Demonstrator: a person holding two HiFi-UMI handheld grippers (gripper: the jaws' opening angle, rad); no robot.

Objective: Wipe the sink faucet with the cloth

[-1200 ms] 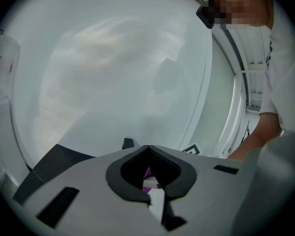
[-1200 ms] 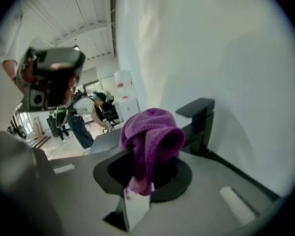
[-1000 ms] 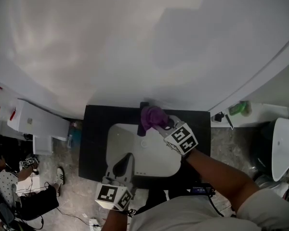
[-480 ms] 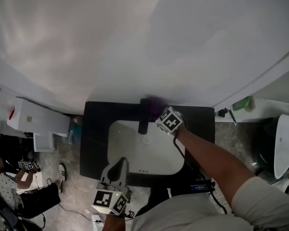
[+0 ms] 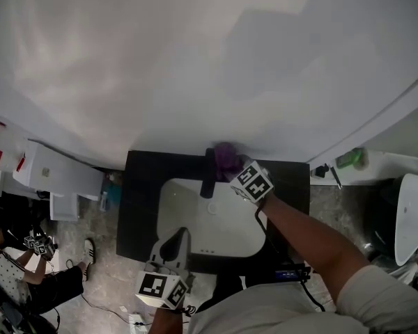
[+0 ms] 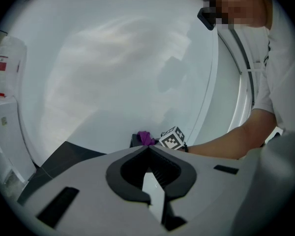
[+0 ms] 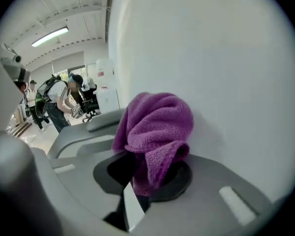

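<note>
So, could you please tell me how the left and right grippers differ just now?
The right gripper is shut on the purple cloth, while the left gripper is shut on nothing. The right gripper is up at the faucet, while the left gripper hangs by the front edge of the sink. Both are shut.

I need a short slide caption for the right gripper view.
The right gripper holds the purple cloth beside a white wall.

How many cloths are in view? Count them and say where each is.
1. The purple cloth is clamped in the right gripper, held beside the faucet by the wall. No other shows.
</note>
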